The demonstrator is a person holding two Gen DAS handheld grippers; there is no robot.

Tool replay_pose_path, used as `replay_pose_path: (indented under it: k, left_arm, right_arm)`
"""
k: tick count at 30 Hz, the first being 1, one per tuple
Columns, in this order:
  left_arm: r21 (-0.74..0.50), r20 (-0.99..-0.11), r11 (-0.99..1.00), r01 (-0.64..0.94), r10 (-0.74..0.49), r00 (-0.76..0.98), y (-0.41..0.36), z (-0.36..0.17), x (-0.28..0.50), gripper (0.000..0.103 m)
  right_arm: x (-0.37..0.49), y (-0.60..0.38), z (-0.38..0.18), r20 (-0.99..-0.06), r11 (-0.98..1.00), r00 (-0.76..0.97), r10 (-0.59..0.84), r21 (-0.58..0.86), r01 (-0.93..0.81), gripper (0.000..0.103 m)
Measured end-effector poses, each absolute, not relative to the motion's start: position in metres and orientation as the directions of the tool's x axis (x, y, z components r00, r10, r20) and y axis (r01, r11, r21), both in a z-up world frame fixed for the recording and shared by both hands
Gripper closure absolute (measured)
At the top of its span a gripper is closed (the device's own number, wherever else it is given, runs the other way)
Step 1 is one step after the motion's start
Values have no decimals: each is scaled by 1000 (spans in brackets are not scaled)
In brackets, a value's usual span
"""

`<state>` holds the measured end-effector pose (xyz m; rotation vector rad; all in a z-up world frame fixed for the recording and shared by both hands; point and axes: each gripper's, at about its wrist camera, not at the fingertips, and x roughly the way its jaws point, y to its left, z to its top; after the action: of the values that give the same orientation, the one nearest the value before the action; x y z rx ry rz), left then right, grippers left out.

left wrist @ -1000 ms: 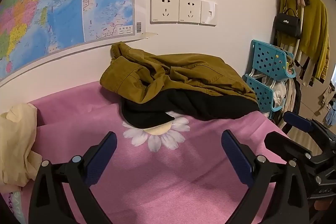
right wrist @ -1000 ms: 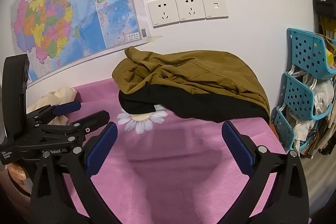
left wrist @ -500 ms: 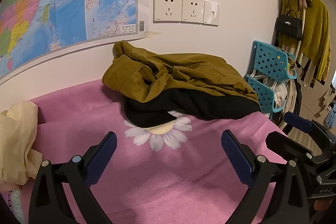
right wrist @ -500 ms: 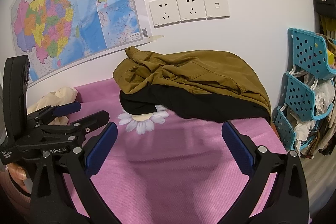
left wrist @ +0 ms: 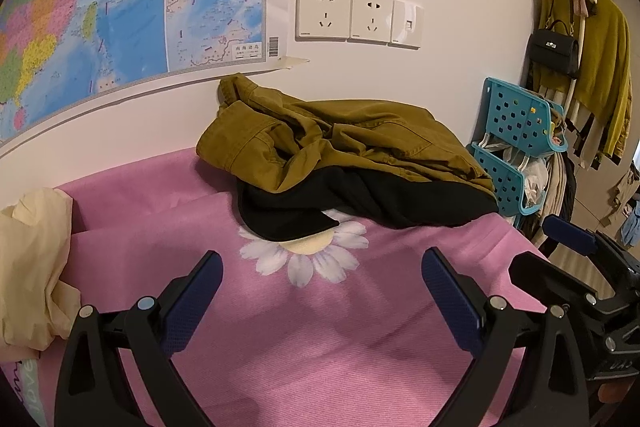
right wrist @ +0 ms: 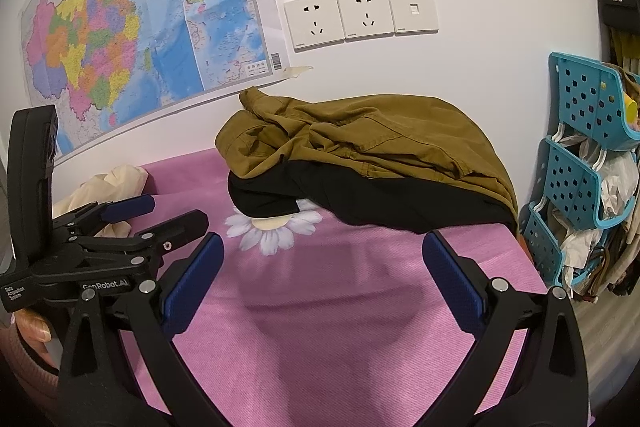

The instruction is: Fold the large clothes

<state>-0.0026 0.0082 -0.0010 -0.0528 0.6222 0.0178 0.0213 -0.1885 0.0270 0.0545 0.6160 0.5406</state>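
A crumpled olive-brown jacket (left wrist: 340, 139) (right wrist: 360, 135) lies on a black garment (left wrist: 360, 203) (right wrist: 380, 199) at the back of the pink cloth-covered table (left wrist: 320, 347) (right wrist: 340, 327), against the wall. My left gripper (left wrist: 320, 287) stands open over the pink cloth, short of the pile, nothing between its blue pads. My right gripper (right wrist: 320, 267) is open too, beside it on the right. Each gripper shows at the edge of the other's view.
A cream garment (left wrist: 28, 267) (right wrist: 108, 183) lies bunched at the table's left end. A daisy print (left wrist: 308, 251) marks the cloth. A blue perforated rack (left wrist: 516, 143) (right wrist: 580, 167) stands off the right edge. A map (right wrist: 140, 27), sockets and hanging clothes (left wrist: 600, 67) line the wall.
Both grippers have drifted slightly forward toward the pile, with the left view shifting a little leftward. Both stay open; the clothes have not moved.
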Motion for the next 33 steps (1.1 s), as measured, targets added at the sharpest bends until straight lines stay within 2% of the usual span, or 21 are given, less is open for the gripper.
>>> replay_pose_path:
  k: [33]
  left_arm:
    - [-48,-587,998,-36,1,810,8,-4,-4,7]
  right_arm:
    - [20,-189,28,-535,858,679,502,209,-470,5]
